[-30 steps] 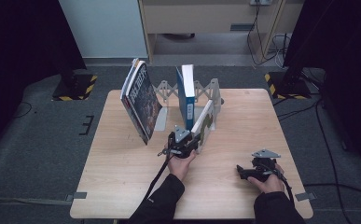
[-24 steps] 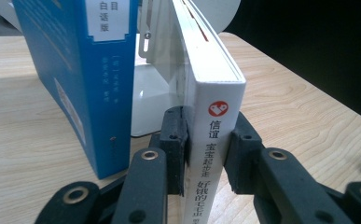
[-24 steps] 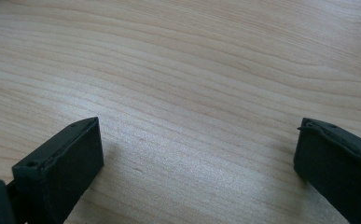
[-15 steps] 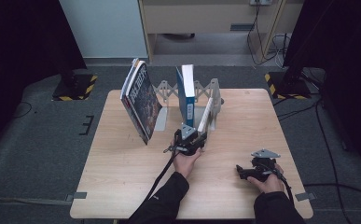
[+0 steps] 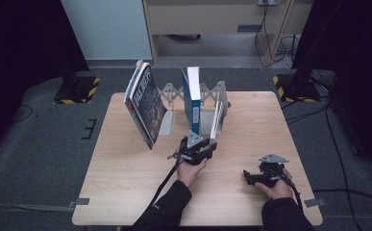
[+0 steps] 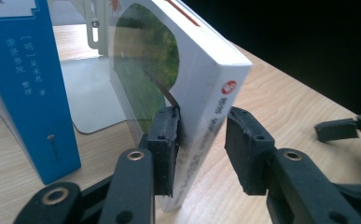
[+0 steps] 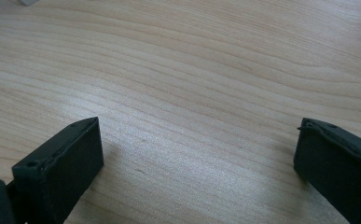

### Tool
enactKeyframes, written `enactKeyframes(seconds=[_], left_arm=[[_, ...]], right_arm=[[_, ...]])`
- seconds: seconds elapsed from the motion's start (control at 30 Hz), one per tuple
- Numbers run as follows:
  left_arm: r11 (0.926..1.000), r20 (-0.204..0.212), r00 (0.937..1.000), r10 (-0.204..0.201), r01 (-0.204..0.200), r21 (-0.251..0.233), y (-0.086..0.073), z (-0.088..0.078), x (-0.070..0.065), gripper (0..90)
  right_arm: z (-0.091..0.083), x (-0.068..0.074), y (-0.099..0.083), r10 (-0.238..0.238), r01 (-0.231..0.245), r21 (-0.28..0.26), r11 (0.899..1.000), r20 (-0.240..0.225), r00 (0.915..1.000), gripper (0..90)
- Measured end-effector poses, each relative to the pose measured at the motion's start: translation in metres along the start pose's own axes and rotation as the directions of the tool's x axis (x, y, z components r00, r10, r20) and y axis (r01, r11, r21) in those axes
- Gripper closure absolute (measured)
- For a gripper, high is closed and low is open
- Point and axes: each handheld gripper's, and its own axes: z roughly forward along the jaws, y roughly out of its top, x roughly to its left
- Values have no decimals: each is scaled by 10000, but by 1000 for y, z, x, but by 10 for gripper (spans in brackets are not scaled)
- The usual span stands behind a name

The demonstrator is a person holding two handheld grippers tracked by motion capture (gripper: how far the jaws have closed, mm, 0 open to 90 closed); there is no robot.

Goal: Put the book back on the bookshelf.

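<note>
Left gripper [image 6: 201, 154] fingers opening; white book [image 6: 201, 88] between.

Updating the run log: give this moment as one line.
left tool: just opening, straddling white book | right tool: open, idle on table | blue book: upright

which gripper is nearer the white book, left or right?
Left. The left gripper straddles the spine of the white book, its jaws just opened. The right gripper rests apart on the table, open.
</note>
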Motion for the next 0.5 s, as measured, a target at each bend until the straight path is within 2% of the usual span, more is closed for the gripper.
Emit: enactKeyframes(seconds=[0.13,0.3,0.43,0.5], left_arm=[[10000,13,10000,46,-46,-71,0,-1,1,678],[10000,68,10000,-19,20,-83,3,6,0,674],[9995,54,9996,-293,293,-120,8,12,3,670],[9997,-66,9997,-221,220,-55,11,15,4,669]], right_arm=[[0,0,0,2,-2,-4,10000,13,10000,16],[0,0,0,0,0,-5,10000,13,10000,16],[0,0,0,3,-3,-1,10000,9,10000,16],[0,0,0,0,0,-5,10000,8,10000,16]])
